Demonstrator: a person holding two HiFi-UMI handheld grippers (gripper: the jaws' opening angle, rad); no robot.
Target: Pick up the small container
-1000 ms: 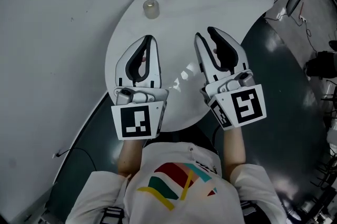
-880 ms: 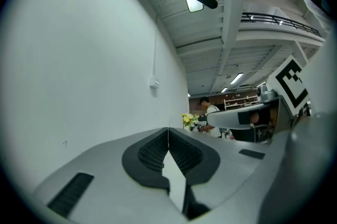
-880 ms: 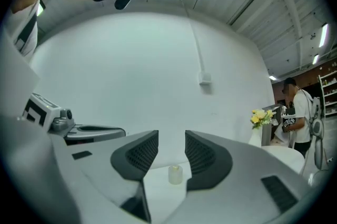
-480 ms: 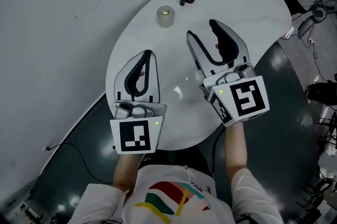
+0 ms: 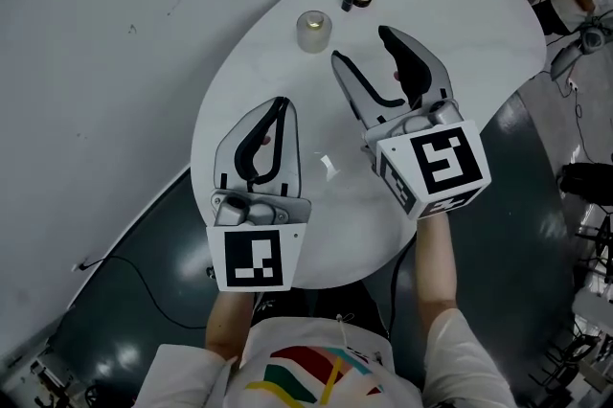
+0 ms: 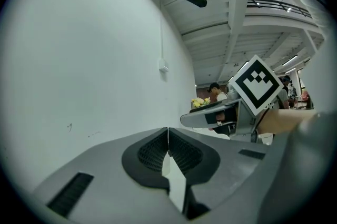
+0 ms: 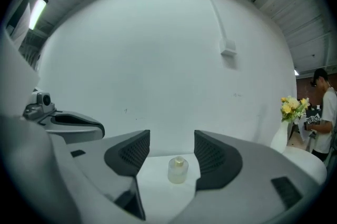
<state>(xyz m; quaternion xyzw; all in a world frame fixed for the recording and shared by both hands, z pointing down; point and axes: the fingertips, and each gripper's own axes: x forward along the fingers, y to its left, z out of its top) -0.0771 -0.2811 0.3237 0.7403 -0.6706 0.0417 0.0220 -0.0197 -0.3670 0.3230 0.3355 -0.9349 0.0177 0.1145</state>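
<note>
Right gripper view alone showed the small container (image 7: 178, 170) framed between the jaws of the right gripper (image 7: 172, 139). They had just been opening and were spread, with nothing pinched. In the head view it was seen ahead of those tips, towards 11 o'clock on the round white table (image 5: 460, 23). The left gripper (image 6: 168, 136) was pressed together, empty. A pale wall (image 7: 158, 60) and dark floor (image 5: 536, 138) were seen. The container was short, translucent and round-capped.

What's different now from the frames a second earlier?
The right gripper advanced across the table toward the small container. Its jaws have just been opening, with nothing between them yet. The left gripper stays shut and empty, and the container has not moved.
</note>
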